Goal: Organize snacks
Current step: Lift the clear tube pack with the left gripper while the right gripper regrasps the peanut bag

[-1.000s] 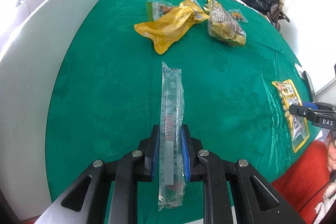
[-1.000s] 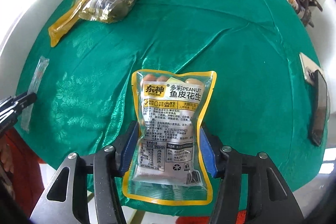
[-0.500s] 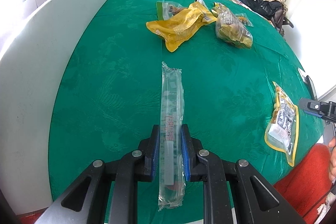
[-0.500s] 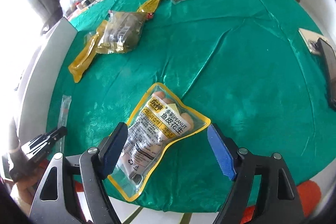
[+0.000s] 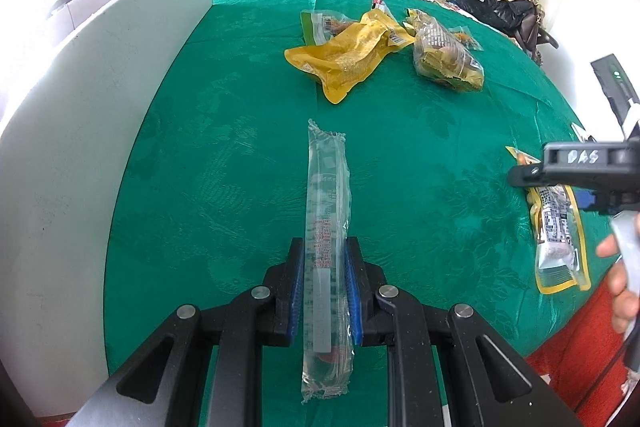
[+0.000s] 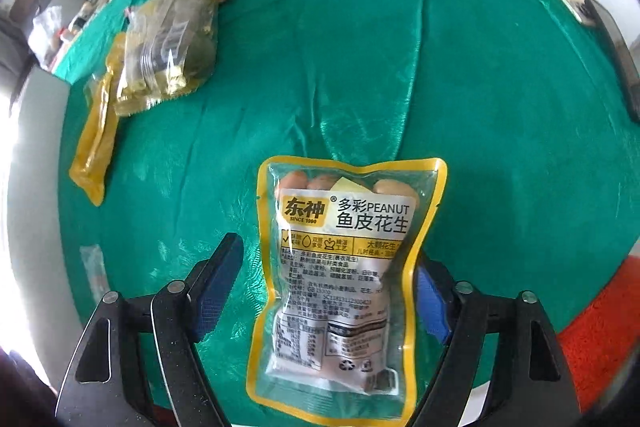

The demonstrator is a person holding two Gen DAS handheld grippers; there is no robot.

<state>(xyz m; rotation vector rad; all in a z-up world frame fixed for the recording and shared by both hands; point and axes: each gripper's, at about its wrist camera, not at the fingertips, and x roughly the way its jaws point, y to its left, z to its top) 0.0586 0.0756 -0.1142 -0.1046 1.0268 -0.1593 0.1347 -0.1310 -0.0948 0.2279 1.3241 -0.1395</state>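
Leftmost, the left gripper has its fingers clenched on a long clear snack sleeve above the green surface, while the right gripper, fingers just spread wide, straddles the released yellow-edged peanut packet lying flat near the surface's front edge.

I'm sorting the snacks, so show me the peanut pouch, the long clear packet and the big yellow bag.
peanut pouch (image 6: 344,259): right wrist view, middle of its printed label.
long clear packet (image 5: 326,195): left wrist view, mid-length.
big yellow bag (image 5: 348,55): left wrist view, its middle.
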